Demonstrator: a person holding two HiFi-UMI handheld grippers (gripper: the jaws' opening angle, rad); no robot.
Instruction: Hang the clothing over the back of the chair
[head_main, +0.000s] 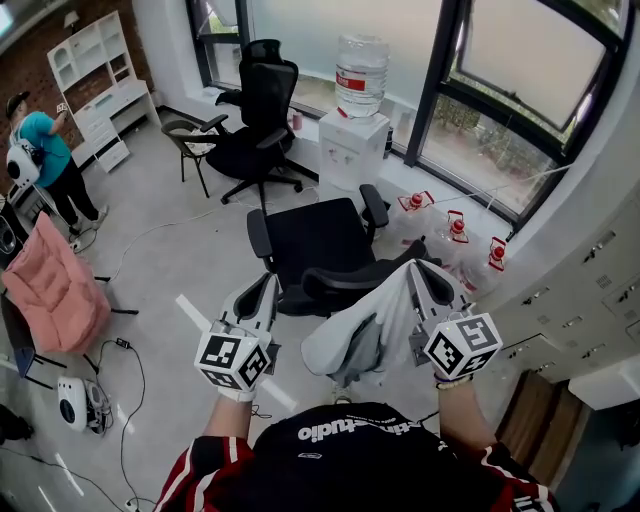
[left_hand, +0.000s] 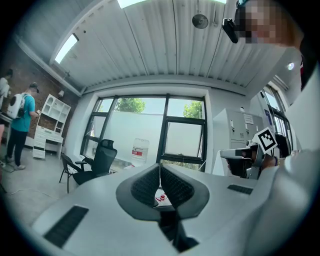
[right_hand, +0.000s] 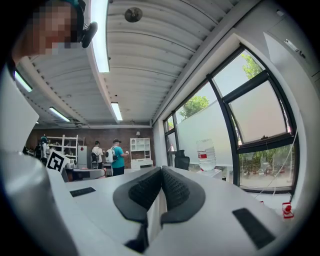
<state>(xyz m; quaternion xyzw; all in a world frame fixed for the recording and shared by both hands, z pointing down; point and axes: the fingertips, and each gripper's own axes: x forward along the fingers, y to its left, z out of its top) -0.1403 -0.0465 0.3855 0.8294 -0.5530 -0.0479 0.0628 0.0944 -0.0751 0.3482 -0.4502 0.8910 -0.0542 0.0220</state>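
Observation:
A black office chair (head_main: 322, 240) stands just ahead of me, its dark backrest (head_main: 362, 280) nearest my hands. My right gripper (head_main: 411, 268) is shut on a white and grey garment (head_main: 347, 338), which hangs down to the left in front of the backrest. In the right gripper view a strip of that white cloth (right_hand: 154, 216) sits pinched between the pads of the right gripper (right_hand: 161, 184). My left gripper (head_main: 267, 284) is held level left of the garment. In its own view the left gripper (left_hand: 160, 179) has its jaws together with nothing seen between them.
A second black chair (head_main: 256, 122) and a water dispenser (head_main: 356, 140) stand by the window. Spare water bottles (head_main: 456, 228) lie at the right. A pink cloth (head_main: 55, 292) covers a seat at left, near a person (head_main: 42, 150). Cables and a white device (head_main: 74, 402) lie on the floor.

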